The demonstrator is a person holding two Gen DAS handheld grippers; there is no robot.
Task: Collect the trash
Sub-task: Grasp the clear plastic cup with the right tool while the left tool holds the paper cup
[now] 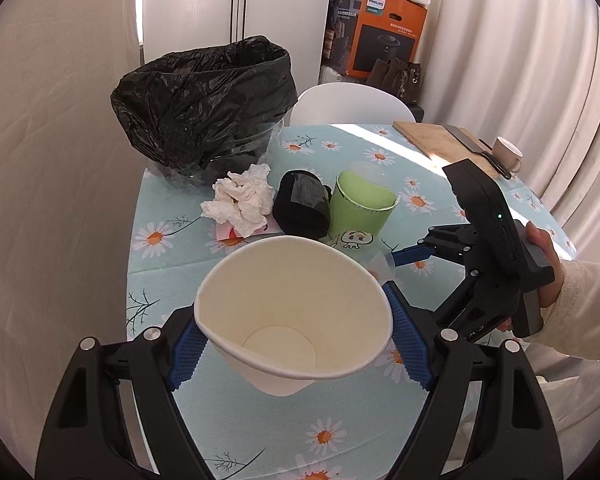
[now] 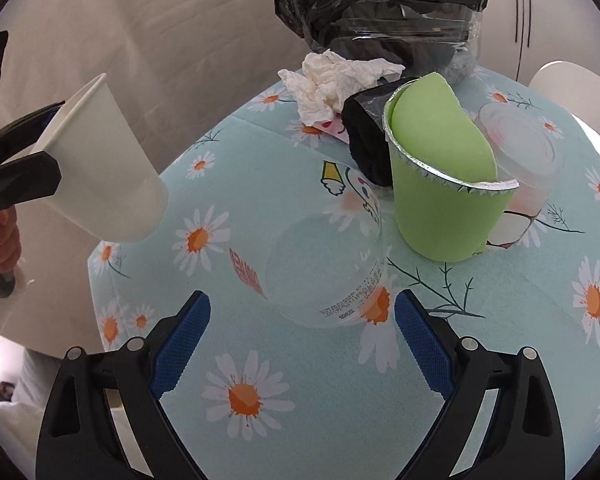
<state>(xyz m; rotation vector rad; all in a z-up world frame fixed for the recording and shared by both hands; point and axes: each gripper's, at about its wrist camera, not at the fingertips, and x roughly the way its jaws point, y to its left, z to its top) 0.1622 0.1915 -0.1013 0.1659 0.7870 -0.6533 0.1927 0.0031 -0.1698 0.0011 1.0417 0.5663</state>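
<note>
A white paper cup (image 1: 296, 312) is squeezed between the blue pads of my left gripper (image 1: 296, 340), mouth toward the camera, held above the near part of the table. The right wrist view shows that cup (image 2: 104, 168) tilted at the left. My right gripper (image 2: 302, 344) stands open just above a clear plastic cup (image 2: 324, 272) lying on its side. Beyond lie a green cup (image 2: 440, 200), a black bundle (image 2: 364, 148) and crumpled tissue (image 2: 336, 80). A bin lined with a black bag (image 1: 204, 104) stands at the table's far left.
The daisy-print tablecloth (image 2: 500, 320) covers a round table. A clear lid or cup (image 2: 528, 152) sits behind the green cup. A cutting board with a knife (image 1: 440, 140) and a mug (image 1: 508, 152) are far right. A white chair (image 1: 348, 104) stands behind the table.
</note>
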